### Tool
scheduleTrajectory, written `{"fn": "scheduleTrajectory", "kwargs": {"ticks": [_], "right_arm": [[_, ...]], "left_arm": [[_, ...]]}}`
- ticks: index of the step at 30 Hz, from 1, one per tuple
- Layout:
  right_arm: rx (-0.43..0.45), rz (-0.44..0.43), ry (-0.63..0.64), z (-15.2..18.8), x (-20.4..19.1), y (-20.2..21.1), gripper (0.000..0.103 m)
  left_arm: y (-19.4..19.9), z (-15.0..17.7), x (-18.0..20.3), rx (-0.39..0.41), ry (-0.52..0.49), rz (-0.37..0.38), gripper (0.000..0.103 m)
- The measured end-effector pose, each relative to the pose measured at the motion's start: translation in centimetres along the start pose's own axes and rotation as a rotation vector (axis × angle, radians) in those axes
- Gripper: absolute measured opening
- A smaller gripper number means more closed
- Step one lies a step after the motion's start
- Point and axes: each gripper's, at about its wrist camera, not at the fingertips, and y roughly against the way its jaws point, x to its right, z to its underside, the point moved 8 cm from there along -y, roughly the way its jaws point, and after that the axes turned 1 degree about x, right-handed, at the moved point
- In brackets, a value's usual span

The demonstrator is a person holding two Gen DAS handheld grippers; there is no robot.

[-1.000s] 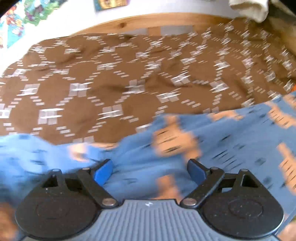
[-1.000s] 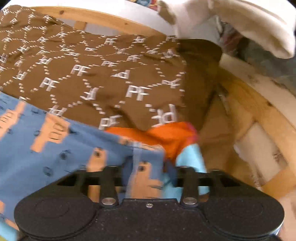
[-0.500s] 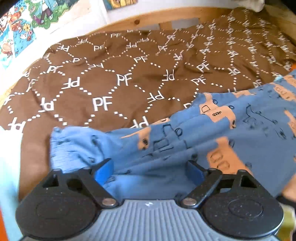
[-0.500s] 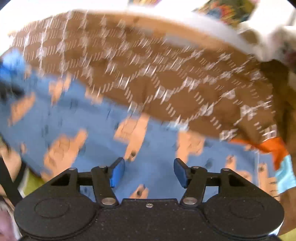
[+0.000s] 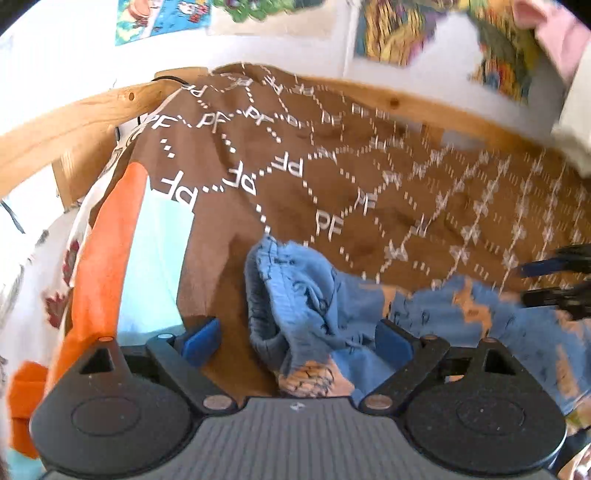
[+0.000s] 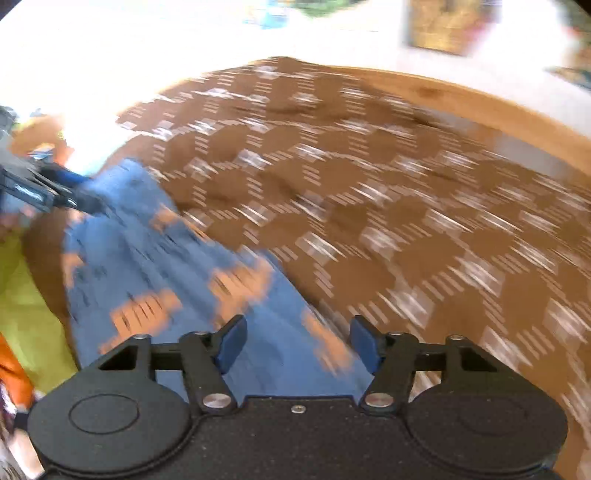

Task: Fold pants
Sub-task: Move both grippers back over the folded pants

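Observation:
Blue pants (image 5: 306,295) with orange prints lie stretched across a brown patterned blanket (image 5: 369,177). Their bunched waistband end sits just ahead of my left gripper (image 5: 297,341), which is open and hovers over that bunch without pinching it. The right gripper (image 5: 554,280) shows blurred at the right edge of that view. In the right wrist view the pants (image 6: 166,266) run from the lower middle up to the left. My right gripper (image 6: 298,341) is open above them with nothing pressed between its blue pads. The left gripper (image 6: 48,188) appears at the far end of the pants.
A wooden bed frame (image 5: 74,122) rims the blanket, with posters (image 5: 406,26) on the wall behind. An orange and light blue cloth (image 5: 110,240) lies at the bed's left end. A yellow-green fabric (image 6: 26,302) lies beside the pants. The blanket (image 6: 369,184) beyond is bare.
My right gripper opened and let go of the pants' leg end, then swung left along them. The left gripper moved left to the waistband end, staying open.

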Motion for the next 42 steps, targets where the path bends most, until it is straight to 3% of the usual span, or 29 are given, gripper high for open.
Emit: {"fn": "scheduleTrajectory", "kwargs": {"ticks": [3, 5, 6, 7, 9, 10, 12, 15, 20, 23, 25, 26, 27, 28, 30, 33, 36, 38, 39, 41, 42], "right_arm": [[-0.039, -0.137, 0.013, -3.0, 0.6, -4.5, 0.055], [-0.068, -0.189, 0.02, -3.9, 0.7, -6.6, 0.046], [-0.087, -0.21, 0.022, -4.0, 0.6, -7.3, 0.035], [-0.11, -0.222, 0.031, -3.9, 0.5, -8.3, 0.024], [-0.15, -0.197, 0.089, -3.2, -0.1, -9.4, 0.014], [-0.146, -0.178, 0.103, -2.9, -0.2, -9.6, 0.008], [-0.118, -0.135, 0.092, -2.9, -0.1, -9.1, 0.004], [-0.043, -0.042, 0.058, -3.8, 0.5, -8.1, 0.0], [-0.05, 0.037, 0.048, -3.1, 1.1, -9.9, 0.001], [-0.014, 0.133, 0.042, -3.2, 1.4, -9.2, 0.003], [0.019, 0.225, 0.024, -3.2, 2.0, -7.7, 0.014], [0.037, 0.227, 0.011, -3.2, 1.9, -6.5, 0.014], [0.055, 0.201, -0.007, -3.1, 1.6, -5.1, 0.015], [0.066, 0.166, -0.025, -2.8, 0.7, -3.7, 0.016], [0.048, 0.094, -0.029, -1.6, -1.8, -2.0, 0.021], [-0.017, 0.004, -0.039, 1.1, -5.1, -1.8, 0.022], [-0.096, 0.103, -0.016, 3.5, -4.3, -4.4, 0.021], [-0.05, 0.161, -0.122, 3.9, -1.4, -4.5, 0.0], [-0.038, 0.176, -0.21, 3.9, 0.1, -4.3, 0.0], [0.004, 0.186, -0.296, 3.7, 1.3, -2.7, 0.018], [0.024, 0.204, -0.281, 3.8, 1.3, -1.4, 0.034]], "left_arm": [[-0.5, -0.2, -0.1, 0.026, -0.016, 0.011, 0.093], [-1.1, -0.4, 0.1, 0.032, -0.03, -0.001, 0.084], [-1.2, -0.4, 0.3, 0.033, -0.047, -0.009, 0.067], [-1.3, -0.3, 0.2, 0.027, -0.063, -0.013, 0.041], [-1.4, 0.0, -0.2, 0.014, -0.036, -0.006, 0.033], [-1.0, 0.0, -0.4, 0.018, -0.005, 0.009, 0.02], [-0.3, -0.3, -0.6, 0.042, 0.043, 0.018, 0.015], [0.1, -0.2, -0.3, 0.061, 0.013, -0.044, 0.014], [-1.5, -0.2, 0.0, 0.025, -0.049, -0.12, 0.02], [-1.0, -0.3, -0.6, 0.021, 0.004, -0.09, 0.029], [0.1, -0.3, -0.5, 0.029, 0.016, -0.091, 0.052], [0.8, -0.4, -0.2, 0.042, 0.006, -0.106, 0.063], [1.6, -0.4, 0.2, 0.064, -0.01, -0.134, 0.082], [2.4, -0.5, 0.8, 0.095, -0.031, -0.166, 0.089], [2.7, -0.1, 2.4, 0.109, -0.1, -0.187, 0.09], [-0.2, 2.0, 3.4, -0.023, -0.206, -0.291, 0.084], [-1.1, 2.7, 3.9, -0.039, -0.355, -0.395, 0.083], [-0.6, 2.5, 3.7, -0.047, -0.354, -0.423, 0.083], [-0.3, 2.3, 3.3, -0.059, -0.337, -0.437, 0.084], [0.6, 1.7, 3.1, -0.06, -0.307, -0.452, 0.088], [1.0, 1.3, 3.2, -0.052, -0.286, -0.457, 0.091]]}}
